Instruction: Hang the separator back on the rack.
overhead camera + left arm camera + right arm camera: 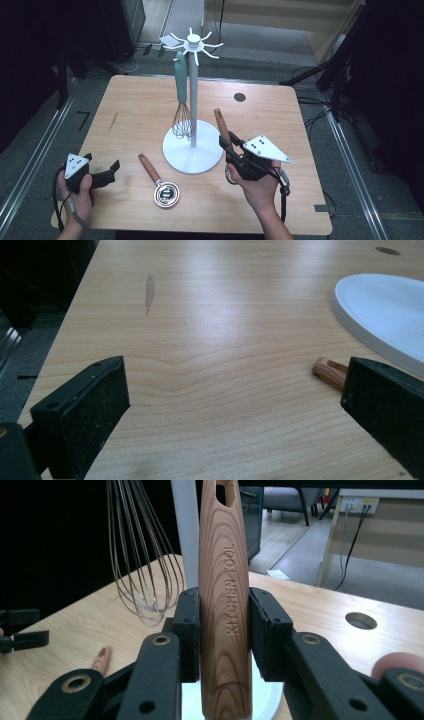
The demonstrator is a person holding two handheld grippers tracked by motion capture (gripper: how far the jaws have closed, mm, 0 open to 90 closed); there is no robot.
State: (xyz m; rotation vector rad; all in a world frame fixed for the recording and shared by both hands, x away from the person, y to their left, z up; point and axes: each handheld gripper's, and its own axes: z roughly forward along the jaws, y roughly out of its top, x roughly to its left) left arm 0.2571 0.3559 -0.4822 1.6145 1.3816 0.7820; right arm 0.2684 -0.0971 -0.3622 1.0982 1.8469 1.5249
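Clamped between the pads of the right hand-held gripper (217,630), a wooden-handled utensil (224,610) is held upright just beside the white rack (192,125), above the counter (130,115). Hanging appears underway; its hole must be raised to a hook (196,57). The left hand-held gripper (235,405) is held wide open, empty.

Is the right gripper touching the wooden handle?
Touching: the right gripper view shows the right gripper with both jaws pressed against the wooden handle.

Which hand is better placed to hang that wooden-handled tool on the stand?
Right. The right hand-held gripper already clamps the wooden handle upright beside the stand's pole. The left hand-held gripper rests open near the table's edge.
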